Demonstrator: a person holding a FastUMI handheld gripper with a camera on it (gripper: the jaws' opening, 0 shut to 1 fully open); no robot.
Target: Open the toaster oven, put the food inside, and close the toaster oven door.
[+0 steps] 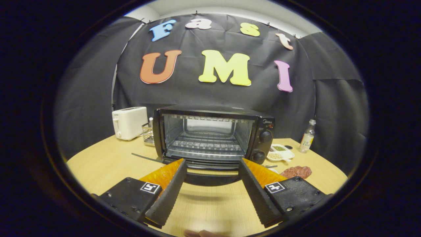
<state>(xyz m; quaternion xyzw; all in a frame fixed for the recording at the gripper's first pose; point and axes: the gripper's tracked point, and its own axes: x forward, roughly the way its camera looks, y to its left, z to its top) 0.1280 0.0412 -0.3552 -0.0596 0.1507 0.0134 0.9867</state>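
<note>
Fetching the food with the oven door already down

Swinging right is the move I would make now. The toaster oven (210,138) stands open in the middle of the worktop (102,164), its door (210,176) folded flat toward the tool (212,171), the wire rack (205,144) bare inside. The tool's fingers are spread wide with nothing between them, their tips just above the lowered door's near edge. The food (296,171), a reddish-brown slab, lies flat on the worktop to the right of the door, just in front of a small white dish (281,154).

Since it lies low and looks soft, I judge a shallow approach best: bring the fingers down either side, close gently, and lift clear of the door before carrying it to the rack. A white toaster (129,122) at far left and a bottle (308,135) at far right are well clear.
</note>
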